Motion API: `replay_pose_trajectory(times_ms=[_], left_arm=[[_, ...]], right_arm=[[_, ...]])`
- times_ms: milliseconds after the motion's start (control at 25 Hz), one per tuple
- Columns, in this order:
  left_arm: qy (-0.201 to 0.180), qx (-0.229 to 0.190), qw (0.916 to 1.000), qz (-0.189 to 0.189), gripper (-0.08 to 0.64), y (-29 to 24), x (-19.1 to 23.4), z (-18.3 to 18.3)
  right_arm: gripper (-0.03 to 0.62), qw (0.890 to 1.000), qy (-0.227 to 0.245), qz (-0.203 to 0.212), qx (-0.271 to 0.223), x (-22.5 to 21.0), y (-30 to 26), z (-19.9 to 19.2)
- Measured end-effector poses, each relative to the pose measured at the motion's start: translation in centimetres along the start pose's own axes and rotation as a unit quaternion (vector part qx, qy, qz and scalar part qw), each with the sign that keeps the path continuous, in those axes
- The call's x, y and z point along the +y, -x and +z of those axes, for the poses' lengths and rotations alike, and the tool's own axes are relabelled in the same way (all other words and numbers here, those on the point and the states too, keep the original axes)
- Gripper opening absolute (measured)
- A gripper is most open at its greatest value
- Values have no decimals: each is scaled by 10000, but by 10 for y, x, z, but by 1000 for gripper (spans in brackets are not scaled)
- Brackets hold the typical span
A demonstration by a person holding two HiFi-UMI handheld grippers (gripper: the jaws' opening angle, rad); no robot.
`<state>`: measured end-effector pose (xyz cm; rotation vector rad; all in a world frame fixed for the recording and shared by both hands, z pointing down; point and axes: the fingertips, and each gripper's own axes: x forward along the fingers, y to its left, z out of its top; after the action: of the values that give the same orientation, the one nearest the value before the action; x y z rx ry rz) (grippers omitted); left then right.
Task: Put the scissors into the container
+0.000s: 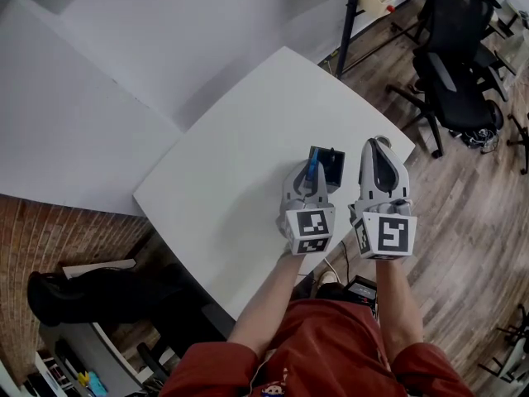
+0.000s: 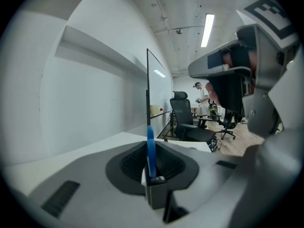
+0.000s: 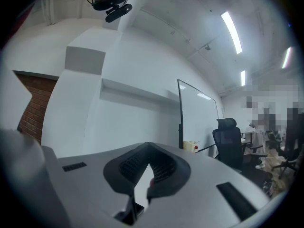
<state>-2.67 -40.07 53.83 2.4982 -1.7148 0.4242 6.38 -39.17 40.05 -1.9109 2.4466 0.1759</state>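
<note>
A person in a red top (image 1: 322, 346) stands at the near corner of a white table (image 1: 240, 155), holding a gripper in each hand, the two side by side and pointing away from the body. The left gripper (image 1: 313, 170) has its jaws clamped on the scissors (image 2: 150, 151). From the left gripper view a thin blue strip of them stands edge-on between the dark ribbed pads (image 2: 168, 164), with a grey blocky part just below it. From above, that blue piece sits at the near left edge of the small dark container (image 1: 332, 168), which stands on the table close to the edge nearest the wooden floor (image 1: 471, 222). The gripper's nose covers the spot, so I cannot tell whether any part of the scissors is already inside the container or only above its rim. The right gripper (image 1: 380, 142) is just beside the container on its right. Its tips are together, with only a slim wedge of light behind them, and nothing sits in that gap. Each gripper carries its marker cube (image 1: 312, 228) at the wrist end. Beyond the table a black office chair (image 1: 459, 64) stands on the floor, and a brick wall (image 1: 50, 230) shows at the lower left.
</note>
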Motion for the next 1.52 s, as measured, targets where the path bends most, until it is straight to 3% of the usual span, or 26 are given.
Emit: replay_pose_trajectory(times_ms=[880, 1080, 1520], left_arm=[[-52, 214, 9997, -47, 52, -19, -1, -11], [-103, 213, 9997, -71, 108, -19, -4, -10], [-70, 100, 9999, -75, 133, -13, -4, 4]], right_arm=[[9, 9997, -164, 5, 186, -9, -8, -23], [8, 9996, -194, 0, 199, -11, -8, -25], [8, 9997, -163, 41, 161, -12, 1, -19]])
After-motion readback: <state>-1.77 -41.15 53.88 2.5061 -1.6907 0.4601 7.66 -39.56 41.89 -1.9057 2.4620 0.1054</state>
